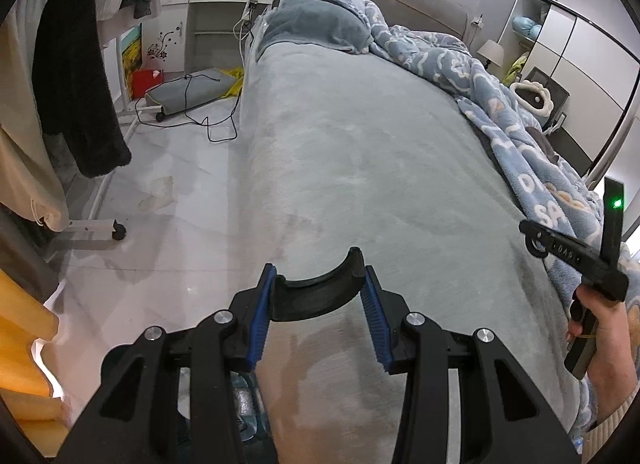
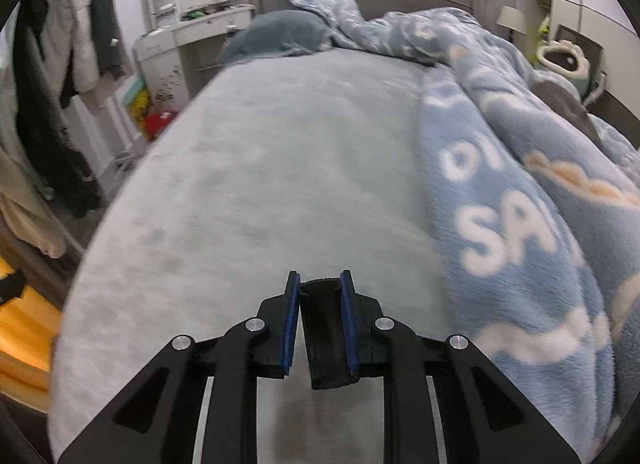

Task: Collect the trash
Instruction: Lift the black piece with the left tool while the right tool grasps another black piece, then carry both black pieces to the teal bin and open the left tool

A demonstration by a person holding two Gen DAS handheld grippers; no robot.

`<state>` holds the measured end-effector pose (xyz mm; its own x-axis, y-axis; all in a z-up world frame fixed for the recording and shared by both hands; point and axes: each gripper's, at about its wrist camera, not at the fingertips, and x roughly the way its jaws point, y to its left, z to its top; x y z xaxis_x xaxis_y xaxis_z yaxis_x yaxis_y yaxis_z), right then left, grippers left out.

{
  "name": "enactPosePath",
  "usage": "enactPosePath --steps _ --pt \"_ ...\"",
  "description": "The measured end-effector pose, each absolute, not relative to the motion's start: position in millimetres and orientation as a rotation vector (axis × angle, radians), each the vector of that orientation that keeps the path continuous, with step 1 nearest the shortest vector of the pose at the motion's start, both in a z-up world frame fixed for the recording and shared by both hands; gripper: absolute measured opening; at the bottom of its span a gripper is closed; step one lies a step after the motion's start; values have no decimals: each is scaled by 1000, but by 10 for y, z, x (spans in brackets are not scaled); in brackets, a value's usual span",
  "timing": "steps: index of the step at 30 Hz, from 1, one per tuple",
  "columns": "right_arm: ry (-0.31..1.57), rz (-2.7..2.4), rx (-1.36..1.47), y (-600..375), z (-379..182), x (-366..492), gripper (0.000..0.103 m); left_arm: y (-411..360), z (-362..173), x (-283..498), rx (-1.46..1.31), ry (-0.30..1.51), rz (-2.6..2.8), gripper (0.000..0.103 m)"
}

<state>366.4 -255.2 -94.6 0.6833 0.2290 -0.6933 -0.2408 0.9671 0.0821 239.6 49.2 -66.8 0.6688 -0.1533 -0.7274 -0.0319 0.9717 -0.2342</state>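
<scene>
Two black plastic bits gripped over a fuzzy grey bed (image 1: pixel 340 143)

A curved ridged piece (image 1: pixel 318 292) is clamped by the left gripper (image 1: pixel 320 316), a flat grooved piece (image 2: pixel 325 332) by the right gripper (image 2: pixel 320 328); "SA" is readable on the fleecy blue blanket (image 2: pixel 520 203).

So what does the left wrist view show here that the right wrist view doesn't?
Only the left wrist view: the floor beside the bed with a black cable, the other hand, and the left tool shut on a curved black piece.
Only the right wrist view: the right tool shut on a narrow black piece.
Both: the grey bedsheet, blue blanket and pillow.
</scene>
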Motion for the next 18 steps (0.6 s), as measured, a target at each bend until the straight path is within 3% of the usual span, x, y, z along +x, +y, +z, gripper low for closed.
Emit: enactPosePath --steps 18 --pt "765 519 -15 -1298 -758 3503 20 1013 -850 2267 -221 904 -17 45"
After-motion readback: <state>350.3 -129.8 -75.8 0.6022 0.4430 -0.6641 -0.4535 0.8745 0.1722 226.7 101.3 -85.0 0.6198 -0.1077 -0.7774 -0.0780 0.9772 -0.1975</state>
